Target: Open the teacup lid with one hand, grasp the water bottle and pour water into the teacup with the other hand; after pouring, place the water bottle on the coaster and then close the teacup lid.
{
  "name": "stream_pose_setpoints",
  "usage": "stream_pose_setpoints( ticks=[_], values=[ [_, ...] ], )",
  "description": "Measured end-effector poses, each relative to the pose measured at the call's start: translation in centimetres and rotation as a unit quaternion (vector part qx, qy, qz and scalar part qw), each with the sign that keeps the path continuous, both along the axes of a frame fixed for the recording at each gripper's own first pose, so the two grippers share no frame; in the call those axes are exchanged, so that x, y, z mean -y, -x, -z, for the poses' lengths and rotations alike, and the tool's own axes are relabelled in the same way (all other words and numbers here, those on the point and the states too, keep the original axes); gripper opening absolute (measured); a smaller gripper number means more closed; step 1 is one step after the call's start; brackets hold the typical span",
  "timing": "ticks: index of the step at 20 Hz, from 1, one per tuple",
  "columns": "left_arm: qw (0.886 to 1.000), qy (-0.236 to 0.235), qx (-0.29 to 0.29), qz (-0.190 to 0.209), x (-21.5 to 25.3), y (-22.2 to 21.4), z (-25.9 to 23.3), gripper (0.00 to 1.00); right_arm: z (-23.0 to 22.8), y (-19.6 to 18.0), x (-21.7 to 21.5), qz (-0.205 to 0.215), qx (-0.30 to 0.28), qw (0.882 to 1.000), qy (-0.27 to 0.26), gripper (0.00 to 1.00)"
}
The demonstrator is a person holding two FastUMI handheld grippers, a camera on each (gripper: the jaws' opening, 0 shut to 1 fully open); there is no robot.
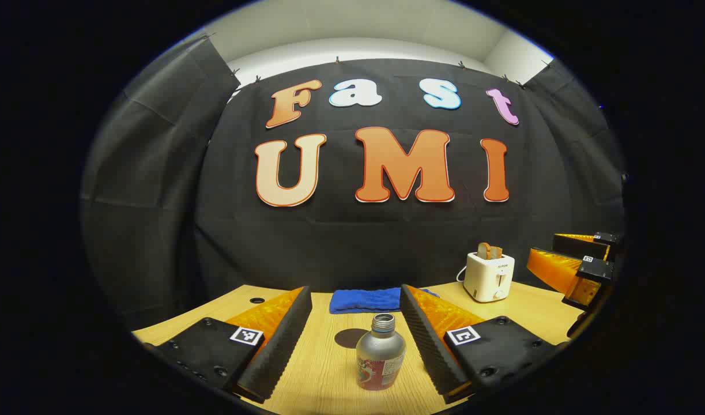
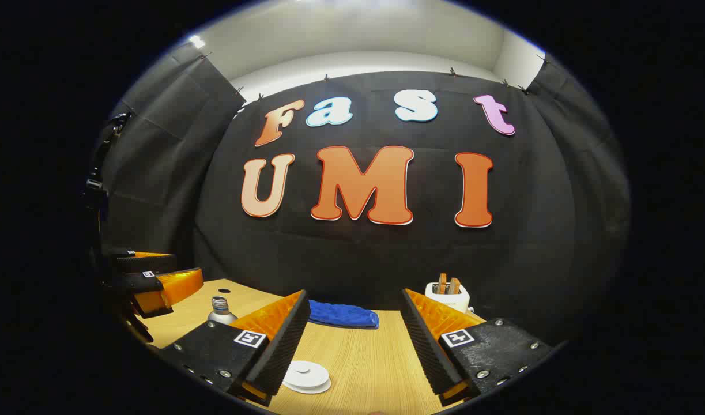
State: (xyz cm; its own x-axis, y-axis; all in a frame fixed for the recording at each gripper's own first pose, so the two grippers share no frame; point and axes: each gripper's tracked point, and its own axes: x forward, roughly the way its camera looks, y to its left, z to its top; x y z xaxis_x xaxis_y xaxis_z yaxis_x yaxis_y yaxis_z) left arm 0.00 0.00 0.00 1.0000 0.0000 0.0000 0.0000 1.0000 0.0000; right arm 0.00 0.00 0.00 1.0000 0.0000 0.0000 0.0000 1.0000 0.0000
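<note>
Your left gripper [image 1: 355, 340] hangs with its jaws spread wide, and the small silver metal water bottle with the red label [image 1: 380, 353] stands upright right between them, cap off, touched by neither finger. Your right gripper [image 2: 352, 346] is spread just as wide and holds nothing; in the right gripper view the flat round white teacup lid [image 2: 306, 376] lies low on the pale wooden table [image 2: 364, 369], just inside its left finger. I can't tell whether a cup sits under that lid.

Beyond the bottle, a folded blue cloth [image 1: 366, 300] lies against the booth wall, and off to the bottle's right a white toaster holding toast slices [image 1: 489, 276] stands well apart.

This looks like the opening step: nothing grasped, lid not lifted. Next, you likely need to lower the right jaws around the lid and pinch it, while the left closes squarely on the bottle's body, keeping it upright.
</note>
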Motion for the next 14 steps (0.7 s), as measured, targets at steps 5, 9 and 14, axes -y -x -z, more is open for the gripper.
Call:
stream_pose_setpoints(
  ticks=[5, 9, 14],
  values=[
    [1.0, 0.002, -0.006, -0.001, -0.4, -0.1, 0.6, 1.0, 0.3, 0.0, 0.1, -0.001, -0.003, 1.0, 0.003, 0.95],
    [1.0, -0.005, -0.003, -0.007, -0.8, -0.1, 0.5, 1.0, 0.8, 0.0, -0.6, -0.012, -0.008, 1.0, 0.001, 0.95],
    [1.0, -0.002, -0.003, -0.005, -0.9, -0.2, 0.6, 1.0, 1.3, -0.3, -0.9, -0.016, -0.015, 1.0, 0.001, 0.95]
  ],
)
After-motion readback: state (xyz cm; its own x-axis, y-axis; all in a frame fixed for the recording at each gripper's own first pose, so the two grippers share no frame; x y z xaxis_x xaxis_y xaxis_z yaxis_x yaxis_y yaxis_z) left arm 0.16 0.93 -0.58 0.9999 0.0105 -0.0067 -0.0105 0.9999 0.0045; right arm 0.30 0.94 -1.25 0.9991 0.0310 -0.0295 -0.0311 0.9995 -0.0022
